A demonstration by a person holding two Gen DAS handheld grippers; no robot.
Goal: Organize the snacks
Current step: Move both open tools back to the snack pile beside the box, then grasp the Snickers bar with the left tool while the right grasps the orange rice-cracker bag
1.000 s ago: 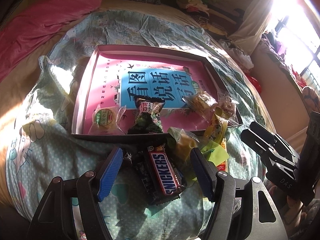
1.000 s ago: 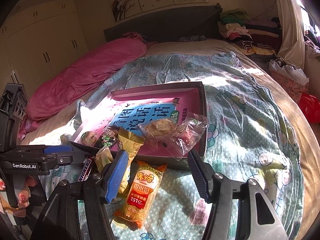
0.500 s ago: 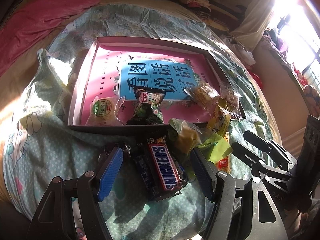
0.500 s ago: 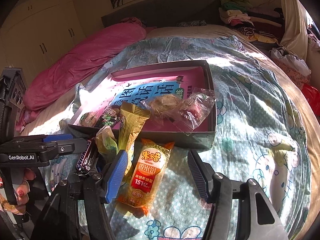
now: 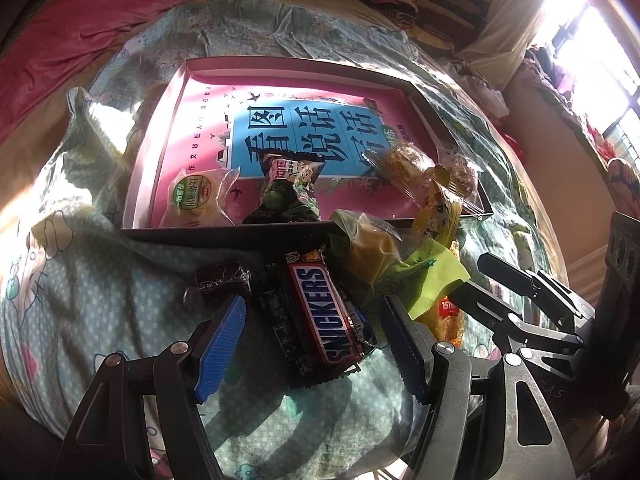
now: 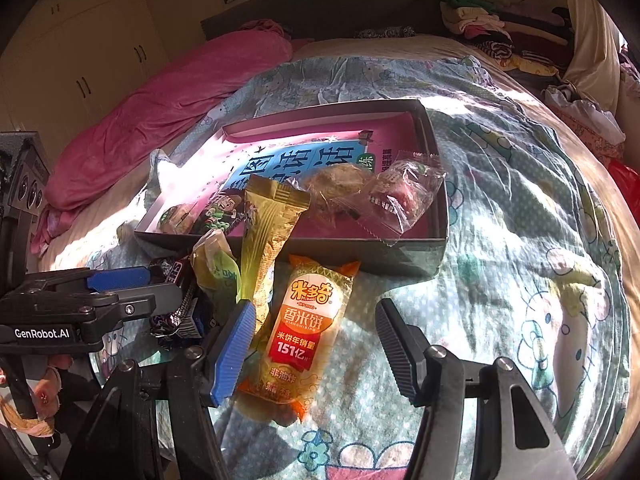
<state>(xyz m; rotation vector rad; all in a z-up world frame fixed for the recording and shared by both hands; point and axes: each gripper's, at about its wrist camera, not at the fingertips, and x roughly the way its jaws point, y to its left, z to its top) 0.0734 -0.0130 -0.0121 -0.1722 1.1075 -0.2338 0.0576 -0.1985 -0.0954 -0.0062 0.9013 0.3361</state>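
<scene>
We hover both spread, empty grippers over loose snacks: left gripper [image 5: 312,344] straddling the Snickers bar [image 5: 325,312] at lower centre, right gripper [image 6: 316,344] around the rice-cracker packet [image 6: 298,336]. Next, we judge: pinch, lift into the pink box [image 5: 280,70] above.

A Snickers bar [image 5: 325,312] and an orange rice-cracker packet [image 6: 298,336] lie flat on the bedspread before the pink-lined box [image 5: 224,236], which holds four wrapped snacks.
</scene>
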